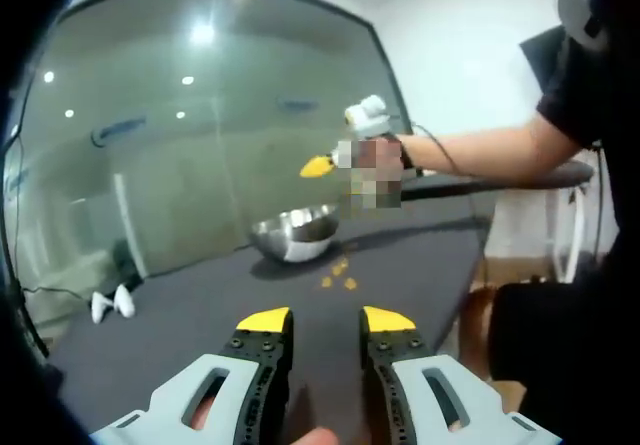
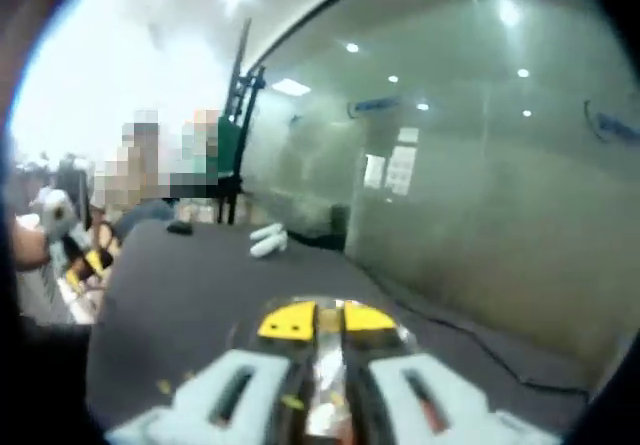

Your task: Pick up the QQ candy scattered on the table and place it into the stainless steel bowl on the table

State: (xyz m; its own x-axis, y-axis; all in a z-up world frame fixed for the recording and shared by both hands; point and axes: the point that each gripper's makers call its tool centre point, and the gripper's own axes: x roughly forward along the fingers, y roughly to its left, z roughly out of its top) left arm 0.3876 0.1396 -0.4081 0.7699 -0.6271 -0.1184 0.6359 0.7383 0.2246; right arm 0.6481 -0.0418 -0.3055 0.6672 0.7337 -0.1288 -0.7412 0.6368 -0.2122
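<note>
The stainless steel bowl [image 1: 295,233] stands on the dark table [image 1: 200,315], far ahead of my left gripper [image 1: 326,320], which is open with nothing between its yellow tips. Several yellow QQ candies [image 1: 340,270] lie just in front of the bowl. A person's hand holds my right gripper [image 1: 320,166] in the air above the bowl's right side. In the right gripper view, my right gripper [image 2: 327,320] has its tips almost together with a small yellowish candy [image 2: 328,315] pinched between them. The bowl's shiny metal [image 2: 325,385] shows below, with stray candies [image 2: 165,386] on the table.
A glass wall [image 1: 200,135] runs behind the table. Two white objects [image 1: 110,305] lie at the far left end, also seen as white objects [image 2: 268,240]. A small black item [image 2: 180,228] lies further back. The table edge [image 1: 470,275] falls away on the right, by the person's arm [image 1: 480,150].
</note>
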